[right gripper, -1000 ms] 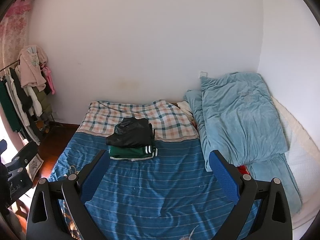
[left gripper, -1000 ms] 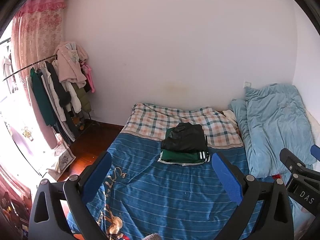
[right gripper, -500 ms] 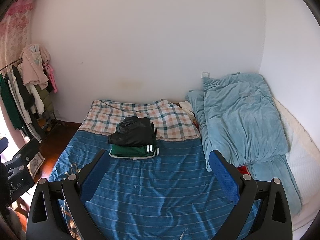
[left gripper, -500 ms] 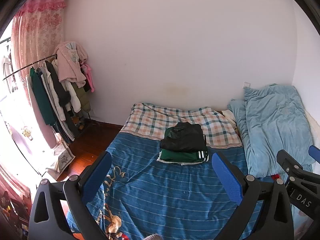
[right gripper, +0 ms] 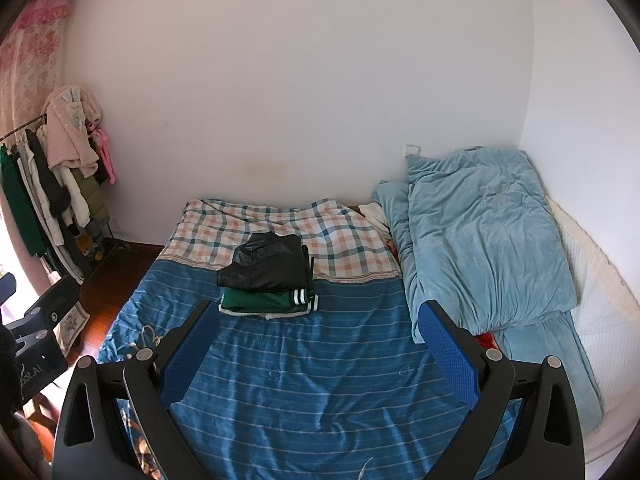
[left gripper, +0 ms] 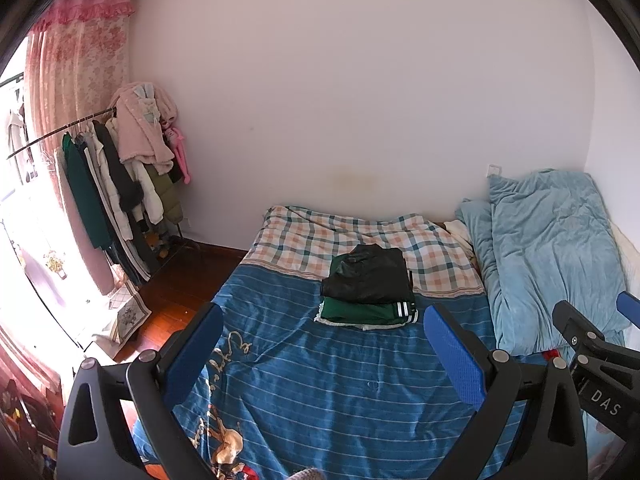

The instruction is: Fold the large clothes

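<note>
A folded stack of clothes lies mid-bed: a black garment [left gripper: 368,276] on top of a green garment with white stripes [left gripper: 366,314]. The stack also shows in the right wrist view, with the black garment [right gripper: 266,266] over the green one [right gripper: 268,302]. My left gripper [left gripper: 320,344] is open and empty, held above the near part of the blue striped bed cover [left gripper: 340,392]. My right gripper [right gripper: 316,340] is open and empty, also short of the stack. The right gripper's body shows at the right edge of the left wrist view [left gripper: 596,364].
A light blue quilt [right gripper: 480,232] is heaped along the bed's right side against the wall. A plaid sheet [right gripper: 280,224] covers the far end. A clothes rack with hanging garments [left gripper: 116,184] and a pink curtain [left gripper: 76,80] stand at the left, over wooden floor [left gripper: 180,280].
Both views have shifted slightly: the stack and bed sit a little further right and up in the right wrist view. Both grippers stay open and empty.
</note>
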Motion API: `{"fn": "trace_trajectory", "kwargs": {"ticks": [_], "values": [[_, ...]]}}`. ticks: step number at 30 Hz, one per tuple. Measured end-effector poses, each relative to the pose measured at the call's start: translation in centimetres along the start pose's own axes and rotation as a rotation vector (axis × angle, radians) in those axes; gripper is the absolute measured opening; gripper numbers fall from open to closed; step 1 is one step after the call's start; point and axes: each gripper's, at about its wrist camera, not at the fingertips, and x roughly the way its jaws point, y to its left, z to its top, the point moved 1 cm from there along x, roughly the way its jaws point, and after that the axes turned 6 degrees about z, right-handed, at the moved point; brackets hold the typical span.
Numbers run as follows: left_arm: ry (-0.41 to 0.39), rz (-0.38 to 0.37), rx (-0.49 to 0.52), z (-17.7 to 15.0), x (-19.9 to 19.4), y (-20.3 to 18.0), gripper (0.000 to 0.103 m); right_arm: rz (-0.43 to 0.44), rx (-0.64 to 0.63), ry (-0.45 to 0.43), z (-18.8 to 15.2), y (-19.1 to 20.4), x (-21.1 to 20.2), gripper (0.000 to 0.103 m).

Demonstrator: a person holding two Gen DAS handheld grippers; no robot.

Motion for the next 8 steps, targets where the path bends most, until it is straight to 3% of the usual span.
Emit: {"fn": "trace_trajectory", "kwargs": {"ticks": [8], "values": [[0.002,0.007,-0.004,-0.08,-0.1,0.1,0.103,0.006,-0.003,0.0,0.17,-0.04,0.28,0.101]]}}
